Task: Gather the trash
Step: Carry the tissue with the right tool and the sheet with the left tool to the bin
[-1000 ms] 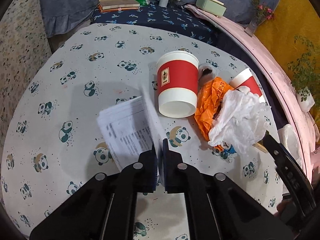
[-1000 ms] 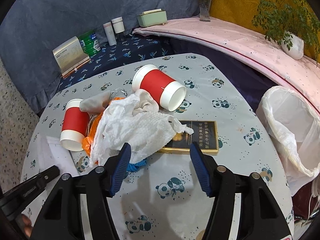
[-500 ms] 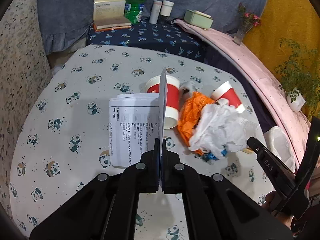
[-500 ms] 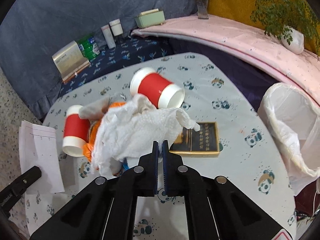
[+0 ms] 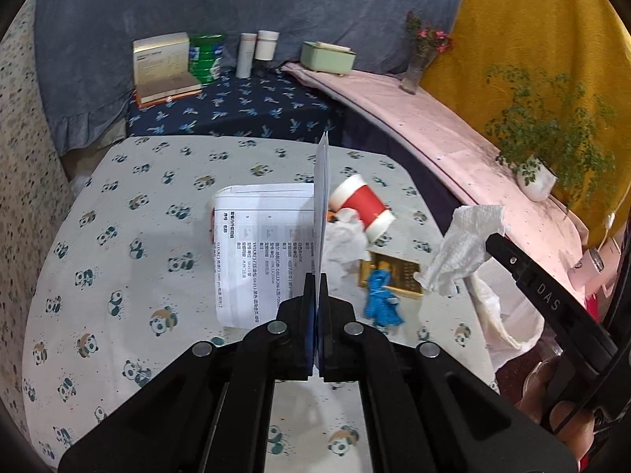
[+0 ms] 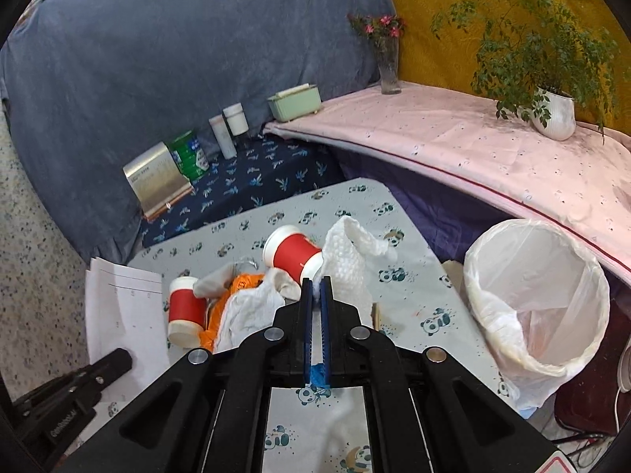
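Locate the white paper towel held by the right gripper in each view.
Left wrist: the white paper towel hangs at right, clamped in the right gripper.
Right wrist: centre, rising from the shut jaws.
Shared landmark: the tipped red cup beside it.

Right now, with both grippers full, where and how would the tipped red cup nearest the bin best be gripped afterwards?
Grip the red cup across its red mid-body, coming from above. It lies on its side, its round wall exposed on top; white tissue crowds its open end, making the rim harder to reach.
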Tool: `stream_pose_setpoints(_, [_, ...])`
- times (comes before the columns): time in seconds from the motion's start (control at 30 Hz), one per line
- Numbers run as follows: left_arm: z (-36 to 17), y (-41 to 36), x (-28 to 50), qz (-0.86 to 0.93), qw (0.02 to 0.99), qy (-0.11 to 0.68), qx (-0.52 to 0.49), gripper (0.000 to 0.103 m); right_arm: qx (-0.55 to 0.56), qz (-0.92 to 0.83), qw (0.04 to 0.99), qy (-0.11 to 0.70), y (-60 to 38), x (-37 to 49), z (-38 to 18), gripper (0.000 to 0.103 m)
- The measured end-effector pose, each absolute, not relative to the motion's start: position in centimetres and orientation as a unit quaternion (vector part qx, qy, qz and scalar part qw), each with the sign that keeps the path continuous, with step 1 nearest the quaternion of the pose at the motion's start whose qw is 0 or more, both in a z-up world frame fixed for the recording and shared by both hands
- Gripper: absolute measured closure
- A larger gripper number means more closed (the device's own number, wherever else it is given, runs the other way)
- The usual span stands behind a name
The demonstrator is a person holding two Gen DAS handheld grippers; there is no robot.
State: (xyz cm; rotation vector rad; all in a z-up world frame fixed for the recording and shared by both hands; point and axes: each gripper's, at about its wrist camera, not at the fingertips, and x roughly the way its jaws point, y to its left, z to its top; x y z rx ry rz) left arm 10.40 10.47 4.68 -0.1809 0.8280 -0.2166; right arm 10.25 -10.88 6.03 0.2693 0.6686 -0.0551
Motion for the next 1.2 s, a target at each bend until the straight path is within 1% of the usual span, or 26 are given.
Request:
stream_pose_setpoints(0.2, [5.3, 8.1, 9.6, -0.129, 0.904, 0.4, -0.078, 0.103, 0.137, -0.035, 0.94, 0.311, -12.6, 8.7, 7.6, 0.099])
stream_pose_setpoints(0.73, [5.1, 1.3, 8.5, -0.186, 0.893, 0.408, -0.028, 0.103, 0.144, -0.056, 0.941, 0.301, -17.0, 4.7, 7.0, 0.099])
stream_pose_setpoints(1.0, [5.3, -3.9, 8.7, -0.229, 0.884, 0.408, 0.014, 0.103, 0.162, -0.086, 0.936, 0.3, -21.0, 3.2, 5.7, 0.099])
stream_pose_setpoints(1.2, [5.4, -9.4, 8.9, -0.266, 0.875, 0.403, 0.045, 0.103, 0.178, -0.122, 0.93, 0.298, -24.8, 2.1, 4.8, 0.099])
